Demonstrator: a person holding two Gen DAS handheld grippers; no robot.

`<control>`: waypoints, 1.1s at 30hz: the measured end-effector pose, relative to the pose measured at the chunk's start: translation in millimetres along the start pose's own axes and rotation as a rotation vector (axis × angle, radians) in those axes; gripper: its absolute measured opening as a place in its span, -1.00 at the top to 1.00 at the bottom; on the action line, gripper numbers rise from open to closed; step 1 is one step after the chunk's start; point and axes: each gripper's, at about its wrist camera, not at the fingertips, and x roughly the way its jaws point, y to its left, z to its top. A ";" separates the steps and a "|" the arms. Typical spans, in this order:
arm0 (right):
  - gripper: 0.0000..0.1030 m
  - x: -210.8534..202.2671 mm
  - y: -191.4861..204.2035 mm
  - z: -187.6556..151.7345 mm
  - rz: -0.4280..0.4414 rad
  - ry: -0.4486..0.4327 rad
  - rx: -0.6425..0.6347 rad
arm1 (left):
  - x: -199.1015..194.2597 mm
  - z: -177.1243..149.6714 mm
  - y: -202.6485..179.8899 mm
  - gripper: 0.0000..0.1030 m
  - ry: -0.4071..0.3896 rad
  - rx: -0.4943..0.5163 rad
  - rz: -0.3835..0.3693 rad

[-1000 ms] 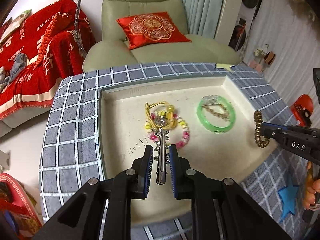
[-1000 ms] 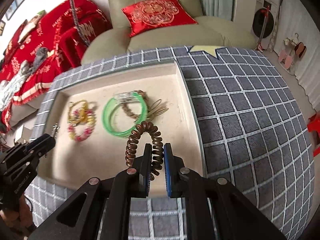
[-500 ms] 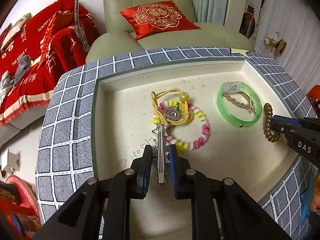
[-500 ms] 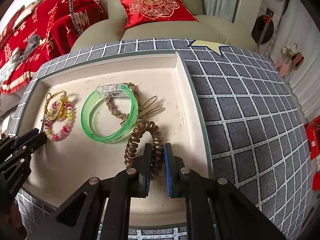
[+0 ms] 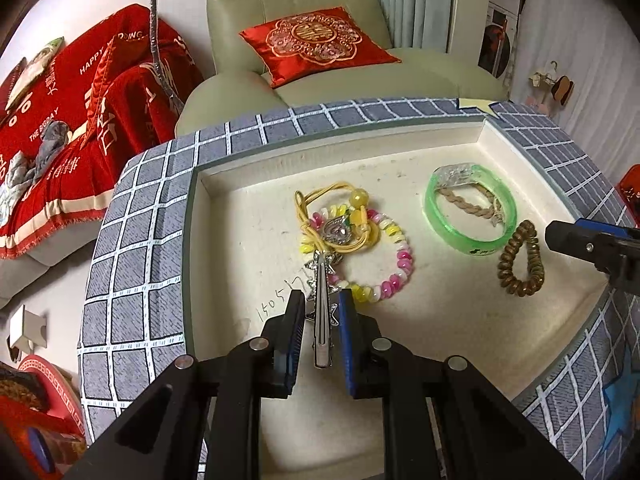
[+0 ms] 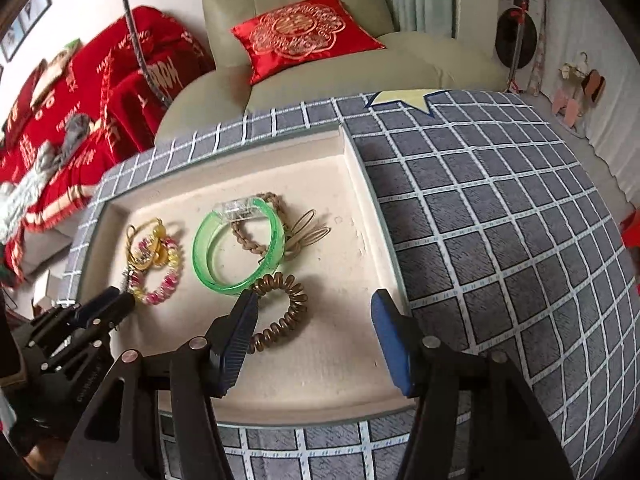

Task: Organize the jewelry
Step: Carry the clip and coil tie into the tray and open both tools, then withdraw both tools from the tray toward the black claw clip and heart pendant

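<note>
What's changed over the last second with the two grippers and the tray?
The right gripper opened and let go of the brown coil hair tie, now lying in the tray beside the green bangle. The left gripper stays around the silver hair clip.

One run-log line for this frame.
left gripper: shut on star hair clip | right gripper: open | coil hair tie: lying in tray

A home living room: green armchair, red cushion.
</note>
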 end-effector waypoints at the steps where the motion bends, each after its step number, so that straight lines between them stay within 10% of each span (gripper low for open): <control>1: -0.22 -2.9 -0.7 -0.9 0.000 -0.007 0.003 | -1.9 1.0 -0.6 0.37 -0.005 -0.004 0.000; 10: -0.22 -20.2 -8.8 -7.1 0.024 -0.032 0.047 | -14.3 9.5 1.4 0.33 -0.028 -0.053 -0.028; 13: -0.22 -24.7 -10.7 -9.4 0.029 -0.037 0.054 | -23.0 9.7 2.2 -1.00 -0.060 -0.063 0.011; 33: -0.75 -60.1 -11.5 -50.7 0.153 -0.087 0.080 | -74.8 -18.4 5.2 -1.00 -0.094 -0.053 -0.024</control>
